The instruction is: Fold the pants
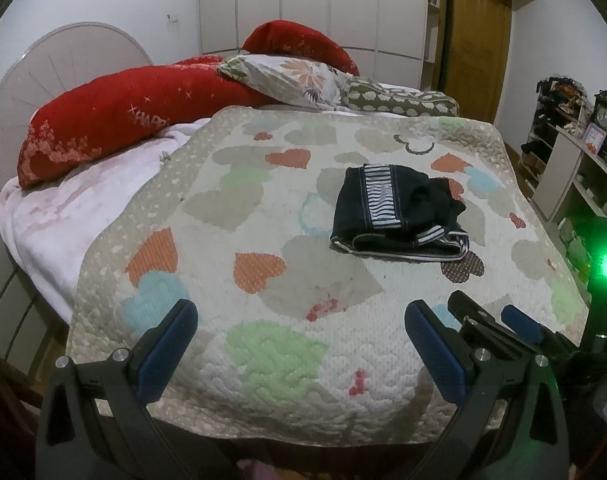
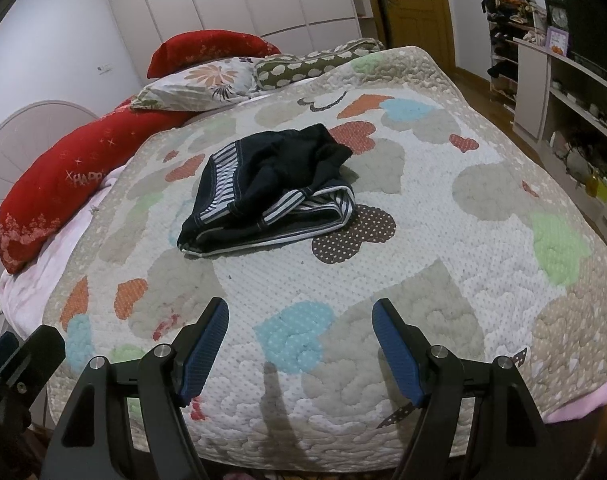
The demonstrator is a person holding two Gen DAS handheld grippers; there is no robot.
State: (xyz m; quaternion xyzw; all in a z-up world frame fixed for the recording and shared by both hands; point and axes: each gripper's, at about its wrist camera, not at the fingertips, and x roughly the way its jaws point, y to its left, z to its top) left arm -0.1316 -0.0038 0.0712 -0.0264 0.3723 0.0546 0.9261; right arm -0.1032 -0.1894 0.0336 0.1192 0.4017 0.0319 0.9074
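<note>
Dark pants (image 2: 263,188) lie bunched, well beyond both grippers' spread fingers (image 2: 205,344).

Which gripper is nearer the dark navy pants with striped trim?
Right, slightly. The right gripper sits almost straight in front of the pants; the left gripper sits farther left. Both open, touching nothing.

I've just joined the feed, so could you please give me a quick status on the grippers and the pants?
Left gripper open, empty. Right gripper open, empty. Pants bunched on quilt, untouched. Nothing in the way.
</note>
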